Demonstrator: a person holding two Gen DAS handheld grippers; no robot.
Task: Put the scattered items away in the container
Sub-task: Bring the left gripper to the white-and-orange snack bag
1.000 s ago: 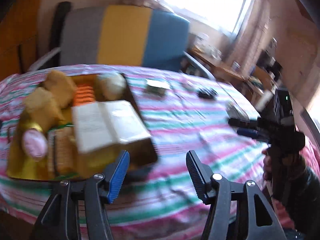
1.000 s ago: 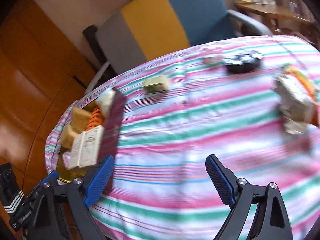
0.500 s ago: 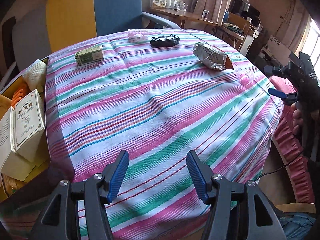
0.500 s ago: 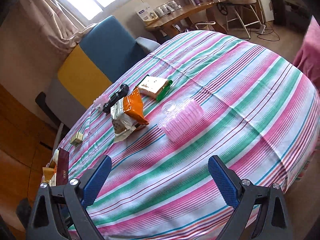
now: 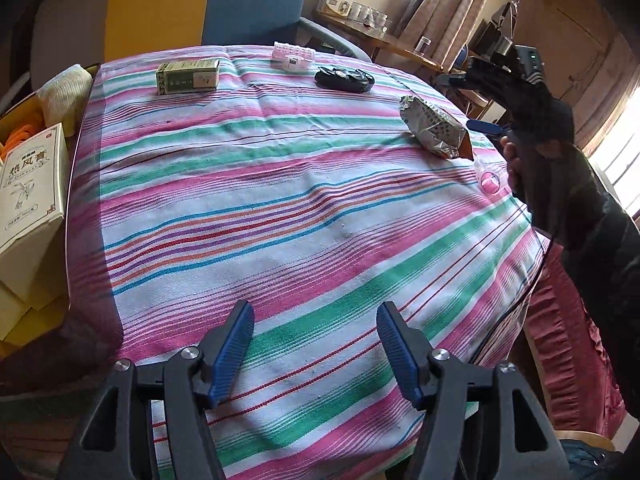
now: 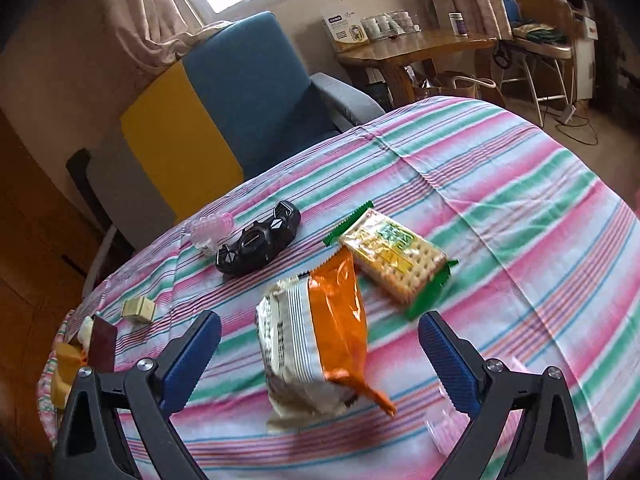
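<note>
The snack bag (image 6: 316,344) lies flat on the striped surface (image 6: 500,208), between the spread tips of the right gripper (image 6: 320,356), whose jaws stand wide open and hold nothing. Just beyond it lie the cracker pack (image 6: 394,258), the black case (image 6: 260,244) and a pink pill box (image 6: 210,228); a clear pink box (image 6: 444,428) sits near the right fingertip. The container (image 5: 36,184) is at the far left edge, already holding cartons, with a green carton (image 5: 188,77) near it.

The bag looks like the item in hand. It is crinkly and slack, so closing across its middle, low to the cloth, should hold better than pinching the loose orange end; the clear box nearby could get nudged.

The left gripper (image 5: 316,344), jaws open and empty, hovers over bare cloth. Half a second ago the right camera saw the bag well off; now it sits right under the jaws. The left view has barely shifted.
</note>
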